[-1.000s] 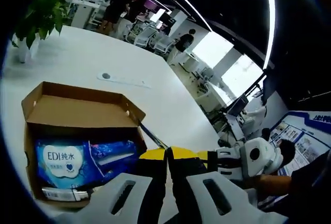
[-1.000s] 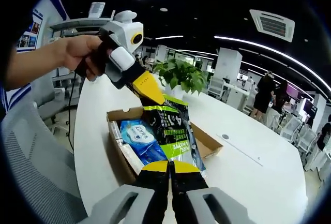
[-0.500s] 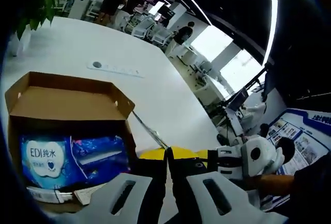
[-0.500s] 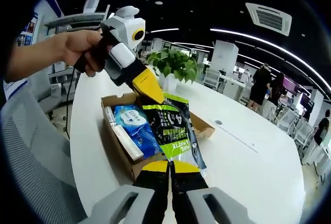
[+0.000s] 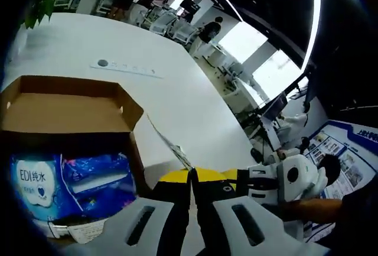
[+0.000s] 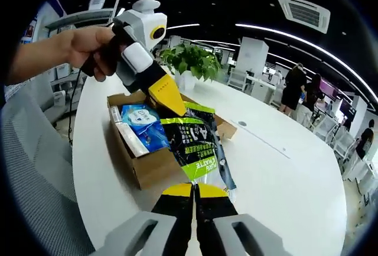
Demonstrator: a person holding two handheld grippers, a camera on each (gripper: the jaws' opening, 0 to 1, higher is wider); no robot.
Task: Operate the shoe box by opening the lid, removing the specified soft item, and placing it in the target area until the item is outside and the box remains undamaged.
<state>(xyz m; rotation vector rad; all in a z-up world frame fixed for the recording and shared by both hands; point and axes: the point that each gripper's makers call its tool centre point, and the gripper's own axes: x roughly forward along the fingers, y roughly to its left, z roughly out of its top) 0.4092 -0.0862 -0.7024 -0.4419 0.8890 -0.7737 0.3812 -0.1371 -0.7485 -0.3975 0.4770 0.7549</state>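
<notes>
Item: shoe box [image 6: 155, 162], brown cardboard, lid folded back, standing on the white surface [image 6: 283, 173], ahead and left of the right gripper's jaws. Walls look undamaged.

Item: green and black packet [image 6: 198, 149], soft, stretched between both grippers. It hangs above the box's near corner and the surface, mostly outside the box. In the left gripper view it shows as a thin edge [image 5: 171, 145] running up from the jaws.

Item: blue tissue pack [image 6: 144, 130], lying in the box, left of the stretched packet; in the left gripper view [image 5: 65, 182] it sits left of the jaws.

Item: right gripper [image 6: 194, 192], jaws closed on the packet's near end.

Item: left gripper [image 6: 170, 103], held by a hand [image 6: 94, 46], yellow jaws pinched on the packet's far end. In its own view [image 5: 191, 180] the jaws sit tight together.

Item: right gripper body [image 5: 286, 179], right of the left jaws in the left gripper view.

Item: potted plant [image 6: 192, 64], beyond the box.

Judged step: carrying the packet clear of the box toward a placing spot.

Risks: the two grips pulling apart could tear the thin film; either pinch on slick wrap could slip, dropping the packet back onto the box; a low pass could catch the box's corner flap and drag or crease it.
</notes>
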